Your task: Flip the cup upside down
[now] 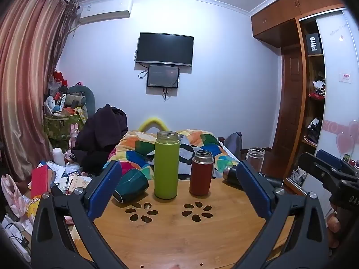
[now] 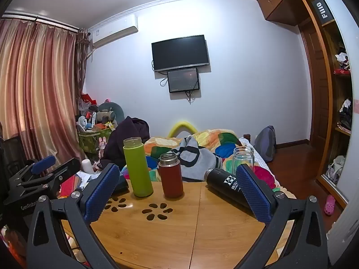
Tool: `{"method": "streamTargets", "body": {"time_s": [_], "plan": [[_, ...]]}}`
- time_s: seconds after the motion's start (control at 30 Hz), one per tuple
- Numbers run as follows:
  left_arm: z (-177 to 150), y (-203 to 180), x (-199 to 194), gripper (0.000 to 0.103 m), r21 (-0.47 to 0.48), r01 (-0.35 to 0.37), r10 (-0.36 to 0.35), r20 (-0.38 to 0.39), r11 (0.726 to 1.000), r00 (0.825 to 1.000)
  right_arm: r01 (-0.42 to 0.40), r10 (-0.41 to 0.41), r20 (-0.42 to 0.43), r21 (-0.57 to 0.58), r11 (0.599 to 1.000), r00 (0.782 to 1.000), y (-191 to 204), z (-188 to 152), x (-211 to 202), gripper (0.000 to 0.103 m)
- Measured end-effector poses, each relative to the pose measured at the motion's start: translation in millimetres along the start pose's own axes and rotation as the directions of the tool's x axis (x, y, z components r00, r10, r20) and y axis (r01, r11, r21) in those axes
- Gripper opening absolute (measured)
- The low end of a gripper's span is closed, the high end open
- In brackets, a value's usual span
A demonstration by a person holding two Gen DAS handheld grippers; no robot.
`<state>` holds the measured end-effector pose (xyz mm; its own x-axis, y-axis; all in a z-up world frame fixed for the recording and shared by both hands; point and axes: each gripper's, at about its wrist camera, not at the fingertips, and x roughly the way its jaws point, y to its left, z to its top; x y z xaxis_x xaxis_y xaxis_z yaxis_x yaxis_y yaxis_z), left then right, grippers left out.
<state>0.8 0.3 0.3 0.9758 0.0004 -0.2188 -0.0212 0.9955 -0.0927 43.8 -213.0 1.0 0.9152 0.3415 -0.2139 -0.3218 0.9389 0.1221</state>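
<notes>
Cup: a dark green cup [image 1: 131, 185] lies on its side at the left rear of the tabletop [image 1: 179, 231], its open mouth turned toward the camera and down-left.
Left gripper: the left gripper [image 1: 177, 187] hangs over the near edge of the tabletop with its blue pads spread wide, holding nothing; the left pad [image 1: 104, 190] sits just in front of the cup in the left wrist view.
Right gripper: the right gripper [image 2: 177, 190] is also spread wide and empty, above the near side of the tabletop.
Between the pads: a tall lime-green bottle [image 1: 167, 164] stands upright without a lid, and a shorter red flask [image 1: 201, 172] stands upright just to its right.
Right rear: a black flask [image 2: 226, 187] lies on its side, partly behind the right pad; a clear glass jar [image 2: 243, 158] stands upright behind it.
Tabletop: round, wooden, with two flower-shaped cutouts [image 1: 197, 211].
Beyond: a bed with a colourful quilt [image 2: 211, 143].
</notes>
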Motion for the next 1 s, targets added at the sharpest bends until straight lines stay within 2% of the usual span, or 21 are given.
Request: {"method": "streamTargets", "body": {"time_s": [0.3,1.0], "plan": [[-6.3,-6.2,-2.3,0.103,0.031,0.0,-0.001,0.029,1.0,1.0,-0.003,0.003,0.004,0.001,1.0,1.0,0.0,-1.7,1.2,0.103],[-0.7,-9.0,-7.2,0.103,0.045,0.012,-0.013,0.024,0.999,1.0,-0.015,0.015,0.002,-0.016,1.0,1.0,5.9,-3.4,3.7,0.103]]}}
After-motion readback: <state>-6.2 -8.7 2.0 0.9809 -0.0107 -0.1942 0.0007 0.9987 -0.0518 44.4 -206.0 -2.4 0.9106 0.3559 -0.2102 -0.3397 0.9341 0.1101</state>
